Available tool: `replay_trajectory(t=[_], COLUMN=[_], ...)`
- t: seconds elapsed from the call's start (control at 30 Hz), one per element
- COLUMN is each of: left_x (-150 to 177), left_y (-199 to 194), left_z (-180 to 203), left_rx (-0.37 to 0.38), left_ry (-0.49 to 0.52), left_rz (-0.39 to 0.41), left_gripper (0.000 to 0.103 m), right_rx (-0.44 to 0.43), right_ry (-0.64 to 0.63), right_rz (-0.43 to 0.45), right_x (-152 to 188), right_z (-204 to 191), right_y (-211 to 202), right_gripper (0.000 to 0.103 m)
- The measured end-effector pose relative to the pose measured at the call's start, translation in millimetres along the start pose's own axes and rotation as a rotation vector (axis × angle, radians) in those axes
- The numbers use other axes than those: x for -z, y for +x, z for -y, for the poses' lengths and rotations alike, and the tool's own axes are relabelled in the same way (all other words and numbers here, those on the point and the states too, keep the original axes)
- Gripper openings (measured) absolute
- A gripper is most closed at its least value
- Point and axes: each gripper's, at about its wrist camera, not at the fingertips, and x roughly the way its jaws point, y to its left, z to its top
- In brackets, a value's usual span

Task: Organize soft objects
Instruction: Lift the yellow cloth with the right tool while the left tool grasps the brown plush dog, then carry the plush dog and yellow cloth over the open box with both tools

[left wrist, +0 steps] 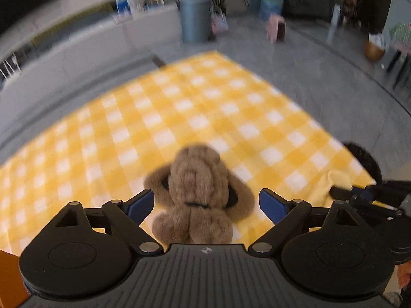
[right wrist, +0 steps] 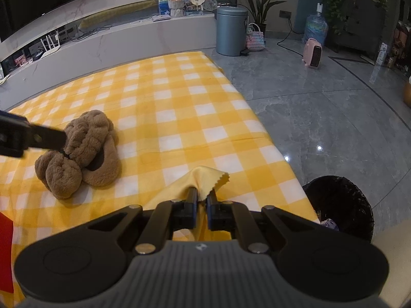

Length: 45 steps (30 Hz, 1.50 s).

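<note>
Yellow cloth (right wrist: 203, 179) pinched in your right gripper (right wrist: 202, 196); left gripper (left wrist: 205, 202) open around brown plush slippers (left wrist: 199, 192), not yet gripped.

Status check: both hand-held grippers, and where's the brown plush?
Left hand-held gripper open, straddling brown plush slippers on checked cloth. Right hand-held gripper shut on yellow cloth. Nothing blocking.

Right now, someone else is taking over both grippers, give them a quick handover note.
Left gripper: open, fingers either side of the brown fuzzy slippers, not closed on them.
Right gripper: shut on the yellow cloth, lifted at one corner.
Both lie on the checked blanket; a black bin stands at its right edge.
Done: cloth gripped. Left: grasp slippers, put both items away.
</note>
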Motion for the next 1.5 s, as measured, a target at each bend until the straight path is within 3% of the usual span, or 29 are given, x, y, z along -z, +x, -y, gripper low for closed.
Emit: replay_trajectory(t=[0.13,0.3,0.43,0.63,0.77,0.9,0.97,1.07,1.27,1.5], left_x=[6,11,13,14,14,13,13,16,26,39], left_y=[31,46,57,55,40,12,-1,-23,-76,-126], left_z=[-14,-14,-12,-12,-4,1,9,19,43,58], left_rx=[0.053,0.008,-0.049,-0.034,-0.038,-0.013,-0.033,-0.006,0.003,-0.123], left_ry=[-0.071,-0.052,-0.032,-0.045,-0.047,-0.083,-0.057,-0.024,0.019,0.096], left_rz=[-0.112,-0.104,-0.104,-0.091,-0.067,0.002,0.047,0.11,0.256,0.403], left_gripper=[0.103,0.102,0.084,0.062,0.057,0.056,0.056,0.055,0.055,0.056], right_rx=[0.01,0.01,0.006,0.006,0.006,-0.013,-0.029,-0.037,-0.064,-0.107], right_ry=[0.001,-0.006,-0.011,-0.017,-0.008,0.005,0.012,0.027,0.106,0.116], right_rz=[0.005,0.003,0.001,0.007,0.027,0.049,0.058,0.077,0.18,0.321], right_x=[1,0,0,1,-2,-5,-6,-7,-7,-5], right_z=[1,0,-1,-2,-3,-6,-7,-8,-6,-14], right_y=[-2,-1,1,-2,-5,-8,-10,-14,-35,-75], right_gripper=[0.005,0.005,0.005,0.005,0.005,0.005,0.005,0.005,0.005,0.005])
